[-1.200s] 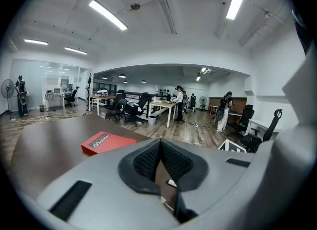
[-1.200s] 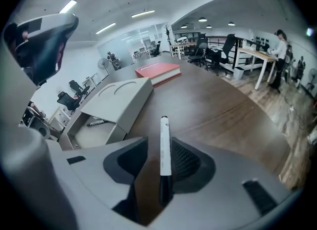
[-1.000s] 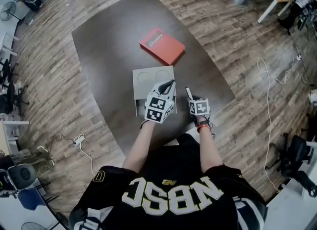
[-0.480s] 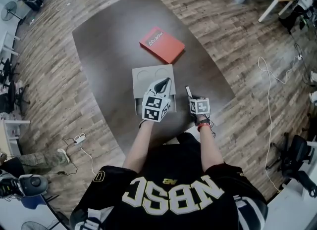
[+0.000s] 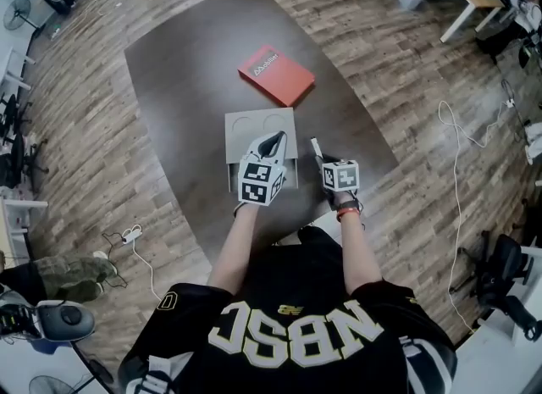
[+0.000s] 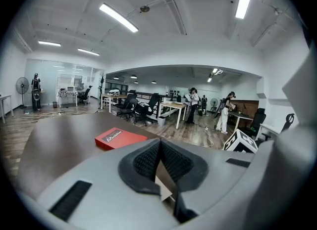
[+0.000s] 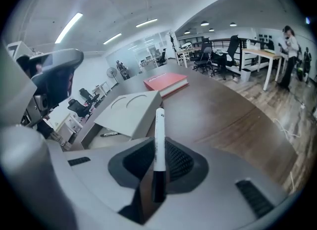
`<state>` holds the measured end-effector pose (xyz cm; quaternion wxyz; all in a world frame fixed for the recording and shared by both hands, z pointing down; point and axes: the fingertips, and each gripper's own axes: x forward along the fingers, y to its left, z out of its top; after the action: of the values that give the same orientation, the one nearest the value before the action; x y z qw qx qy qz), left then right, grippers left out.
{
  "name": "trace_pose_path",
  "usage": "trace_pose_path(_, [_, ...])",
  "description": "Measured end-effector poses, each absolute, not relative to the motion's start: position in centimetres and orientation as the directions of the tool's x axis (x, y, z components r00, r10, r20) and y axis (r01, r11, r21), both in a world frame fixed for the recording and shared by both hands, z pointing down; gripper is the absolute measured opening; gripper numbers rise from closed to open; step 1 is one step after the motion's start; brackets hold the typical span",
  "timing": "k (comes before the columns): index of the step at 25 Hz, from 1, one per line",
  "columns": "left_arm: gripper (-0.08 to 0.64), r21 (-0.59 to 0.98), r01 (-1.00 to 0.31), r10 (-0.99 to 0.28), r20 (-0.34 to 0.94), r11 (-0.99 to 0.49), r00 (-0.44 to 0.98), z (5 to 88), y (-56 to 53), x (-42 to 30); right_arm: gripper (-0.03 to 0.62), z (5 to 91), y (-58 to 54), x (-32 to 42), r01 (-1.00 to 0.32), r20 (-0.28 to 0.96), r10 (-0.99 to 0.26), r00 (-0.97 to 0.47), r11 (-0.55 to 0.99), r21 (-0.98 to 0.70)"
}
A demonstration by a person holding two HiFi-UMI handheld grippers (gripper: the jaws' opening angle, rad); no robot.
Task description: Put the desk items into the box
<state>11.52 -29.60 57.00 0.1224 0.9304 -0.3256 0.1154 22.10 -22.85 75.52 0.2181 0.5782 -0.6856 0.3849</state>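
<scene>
- Step in hand, as I judge it: drop the marker (image 5: 317, 150) into the box (image 7: 89, 141) while the lid (image 5: 254, 125) is held up.
- The right gripper (image 5: 325, 162) is clenched on the marker's black cap end. The white barrel sticks out past the jaws toward 11 o'clock, clear of the table (image 5: 186, 70).
- The left gripper (image 5: 273, 140) is clamped on the lid's near edge. In the right gripper view the lid stands tilted, with the opening beneath it at 9 o'clock of the marker.
- To do it well: hold the lid high enough for the barrel to pass under. Bring the marker round to the open side, lower it flat, and let go only when it is inside the walls.
- A pen (image 7: 106, 134) already lies in the box, so set the marker beside it.
- Risk: the long barrel may catch the lid's edge.
- Pose: both forearms reach forward to 12 o'clock, right wrist just beside the box at its 3 o'clock.
- The book (image 5: 277, 74) lies beyond the box at 12 o'clock, not yet packed.
</scene>
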Motion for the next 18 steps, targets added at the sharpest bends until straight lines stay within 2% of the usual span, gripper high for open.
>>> trace_pose_path(6, [0.012,0.153,-0.670,-0.615,0.290,-0.727,0.733,56.7,-29.8,9.7,0.072,73.3,-24.4,19.0,-0.944,0.696,-0.643,-0.319,0.150,-0.294])
trace_pose_path(18, [0.012,0.147,-0.765,-0.710,0.294,-0.627,0.640,56.8,-29.7,4.0,0.072,73.4,-25.1,11.6,-0.879,0.695,-0.543,-0.471,0.355,-0.318])
